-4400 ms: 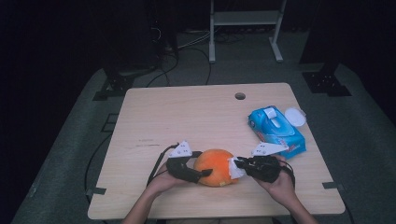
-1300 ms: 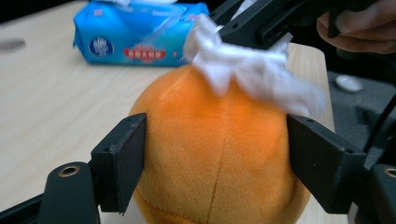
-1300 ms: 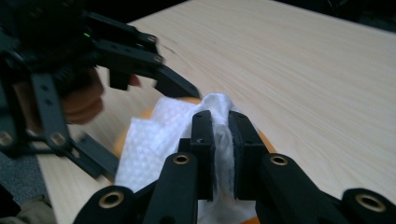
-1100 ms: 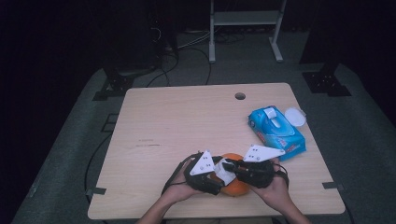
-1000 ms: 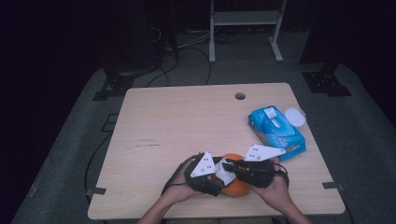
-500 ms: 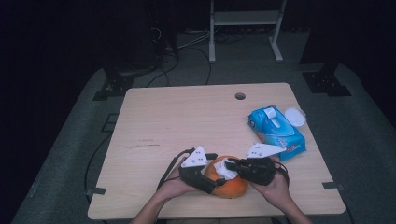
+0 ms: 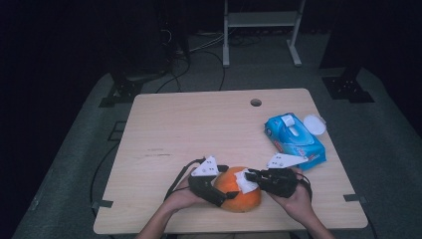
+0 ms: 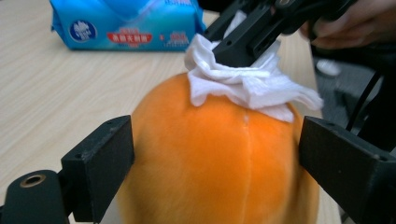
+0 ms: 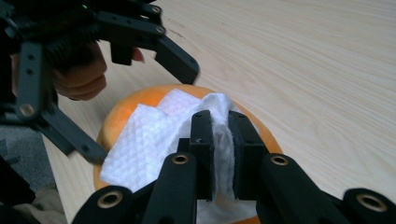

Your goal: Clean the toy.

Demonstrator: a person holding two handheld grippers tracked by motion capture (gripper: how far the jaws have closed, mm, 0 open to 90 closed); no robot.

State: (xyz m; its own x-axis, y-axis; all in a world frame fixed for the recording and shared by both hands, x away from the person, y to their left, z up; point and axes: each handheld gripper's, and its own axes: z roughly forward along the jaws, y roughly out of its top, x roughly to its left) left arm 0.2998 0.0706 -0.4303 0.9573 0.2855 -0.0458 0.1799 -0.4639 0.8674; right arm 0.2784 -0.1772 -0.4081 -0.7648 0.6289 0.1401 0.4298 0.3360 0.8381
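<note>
The orange plush ball (image 7: 240, 191) sits low and centre in the high view, near the table's (image 7: 199, 129) front edge; it is rounded, its long axis running left to right. On top lies a white wipe (image 9: 159, 135), pinched in the right gripper (image 9: 220, 154). The left gripper view shows the left gripper (image 8: 210, 154), whose jaws have just been opening, standing wide either side of the ball, and a blue wipe pack (image 8: 126, 23) at upper left.

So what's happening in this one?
A person at a wooden table is wiping an orange plush ball with a white tissue. The right tongs pinch the tissue and press it on top of the ball. The left tongs have just been opening; their jaws stand on either side of the ball with gaps showing. A blue wipes pack lies nearby.
</note>
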